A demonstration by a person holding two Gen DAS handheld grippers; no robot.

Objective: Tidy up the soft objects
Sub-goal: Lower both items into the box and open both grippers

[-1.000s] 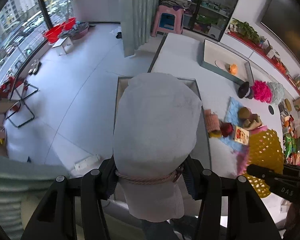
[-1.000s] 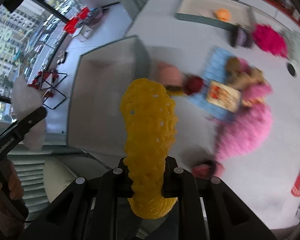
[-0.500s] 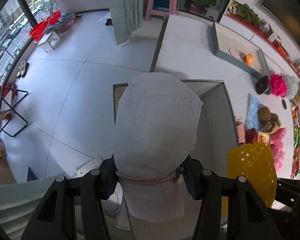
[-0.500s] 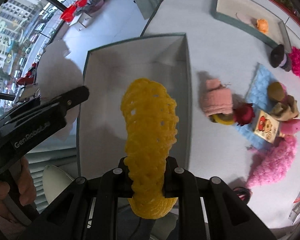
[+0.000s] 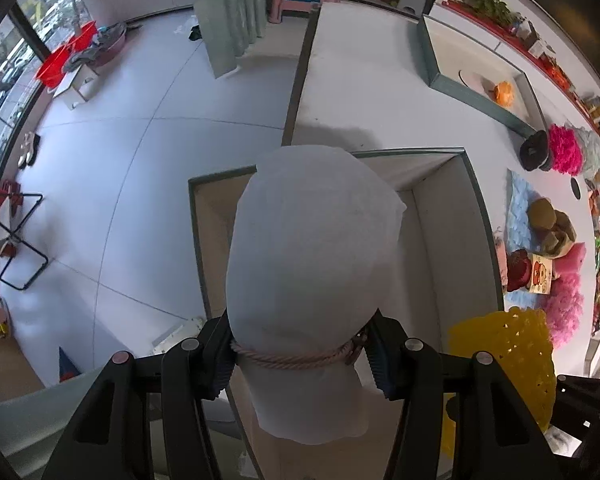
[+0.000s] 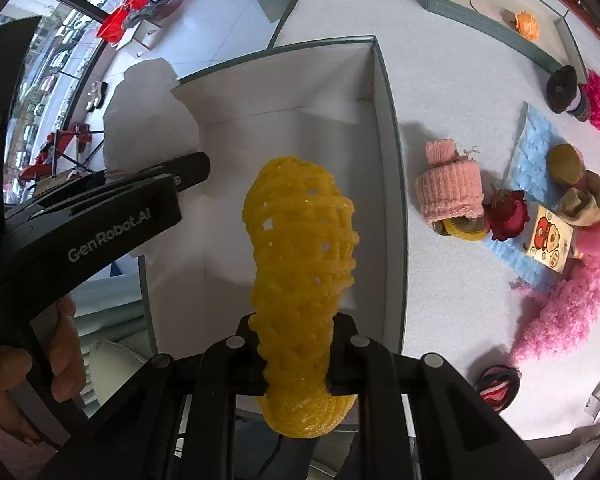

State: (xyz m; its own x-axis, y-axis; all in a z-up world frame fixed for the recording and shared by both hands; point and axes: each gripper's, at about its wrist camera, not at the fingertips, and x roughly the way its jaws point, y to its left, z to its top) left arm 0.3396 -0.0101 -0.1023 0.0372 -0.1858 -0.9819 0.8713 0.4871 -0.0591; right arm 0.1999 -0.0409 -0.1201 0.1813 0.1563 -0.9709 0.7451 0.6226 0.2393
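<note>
Pointing steeply down, both grippers hang over the open box, which sits on the white table at its near corner. The left gripper is clamped on a white cloth pouch at its neck, where a pinkish cord is tied around it; the pads press in from both sides. The pouch's long axis runs along the fingers, with its rounded, fuller end pointing away from the camera and down toward the box floor, and its loose gathered end toward the camera. In the right wrist view a hand grips the left gripper's handle at the lower left, and the pouch shows beyond the box's left wall.

The right gripper has its jaws nearly together, pinched on a yellow knitted piece near its lower end. That piece also lies lengthwise along the fingers, its narrower tip pointing away from the camera, over the box's inside and near its right wall.

On the table to the right of the box lie a pink rolled cloth, a red flower, a blue mat and a pink fluffy piece.
</note>
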